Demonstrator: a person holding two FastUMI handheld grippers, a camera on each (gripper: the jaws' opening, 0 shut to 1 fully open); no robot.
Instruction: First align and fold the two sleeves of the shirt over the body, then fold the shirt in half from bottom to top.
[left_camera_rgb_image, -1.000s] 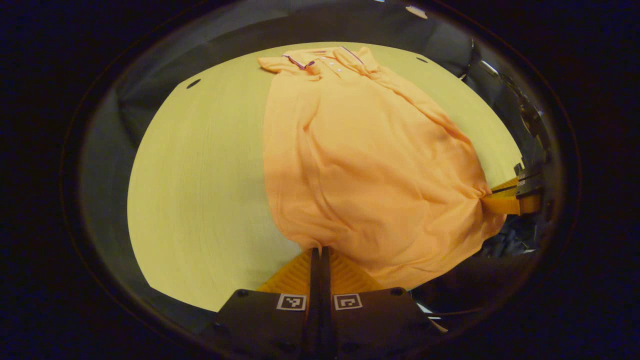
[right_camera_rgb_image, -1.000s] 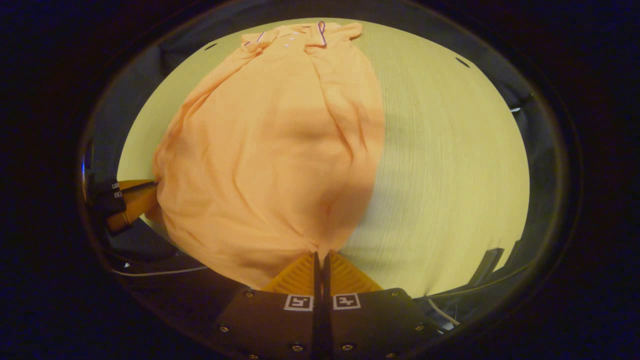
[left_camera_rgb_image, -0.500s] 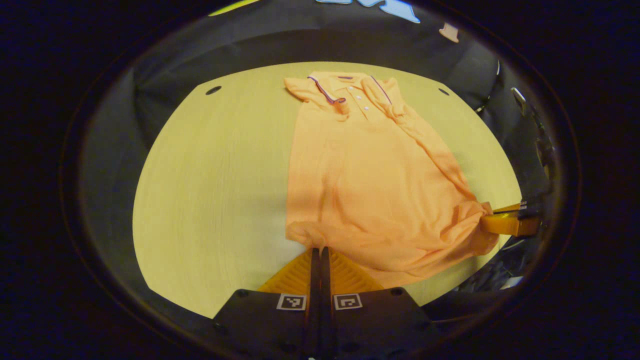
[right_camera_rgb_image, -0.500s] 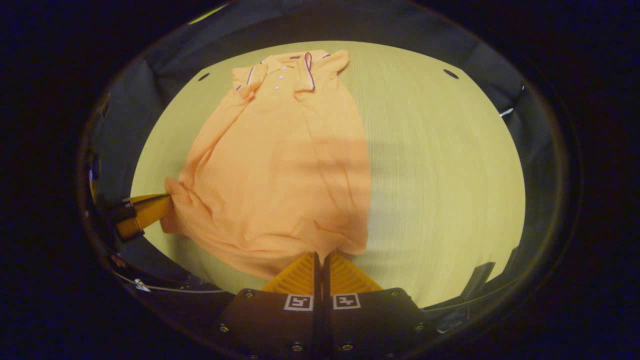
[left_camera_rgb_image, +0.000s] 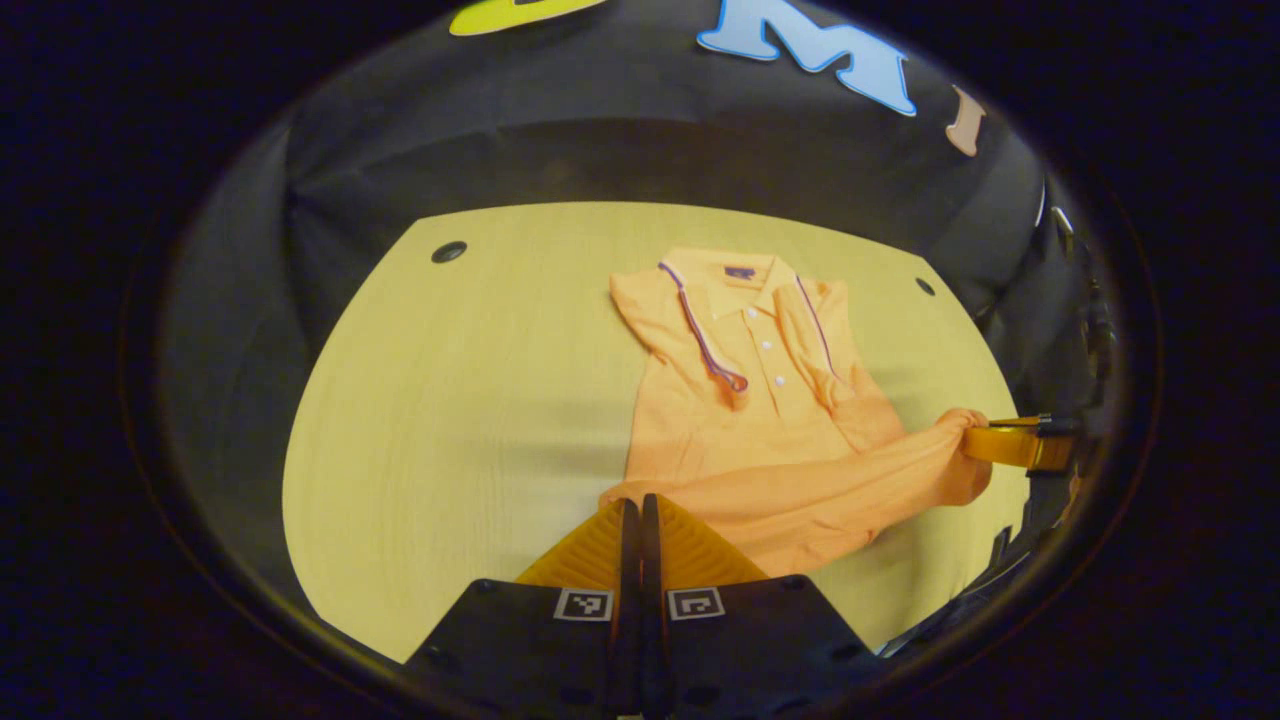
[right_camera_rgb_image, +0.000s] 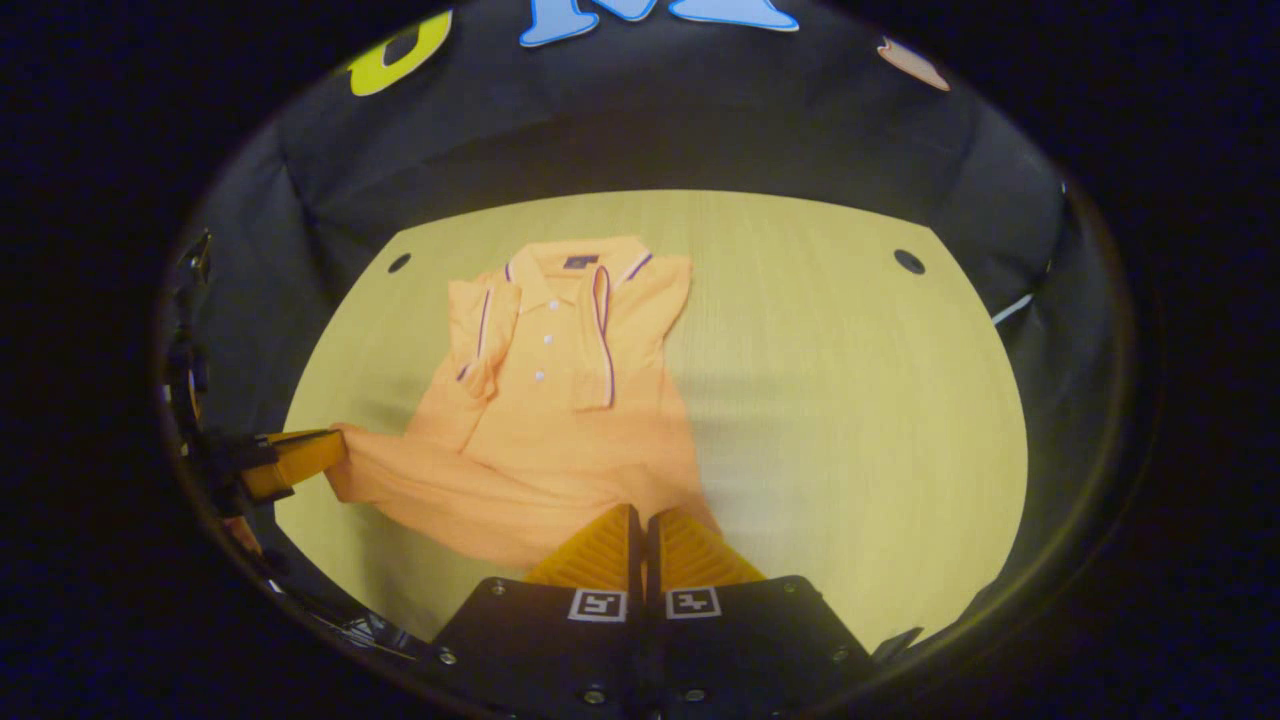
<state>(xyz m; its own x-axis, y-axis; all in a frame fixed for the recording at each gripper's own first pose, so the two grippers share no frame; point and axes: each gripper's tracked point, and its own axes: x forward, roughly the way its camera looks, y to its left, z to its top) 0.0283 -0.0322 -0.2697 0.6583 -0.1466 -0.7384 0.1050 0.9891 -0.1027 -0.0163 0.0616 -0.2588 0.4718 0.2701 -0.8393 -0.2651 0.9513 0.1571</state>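
The left gripper (left_camera_rgb_image: 632, 503) is pinching the shirt (left_camera_rgb_image: 765, 400) hem, fingers closed. The right gripper (right_camera_rgb_image: 641, 515) is pinching the opposite corner above the table (right_camera_rgb_image: 850, 400).

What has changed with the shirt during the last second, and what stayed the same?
The left gripper and right gripper carried the shirt's bottom edge forward toward the collar, so less of the body lies flat. Both stayed shut on the hem; the collar stayed on the table.

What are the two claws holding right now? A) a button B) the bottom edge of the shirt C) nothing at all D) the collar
B: each claw, left and right, is pinched shut on the bottom hem of the shirt, while the collar lies far off on the table.
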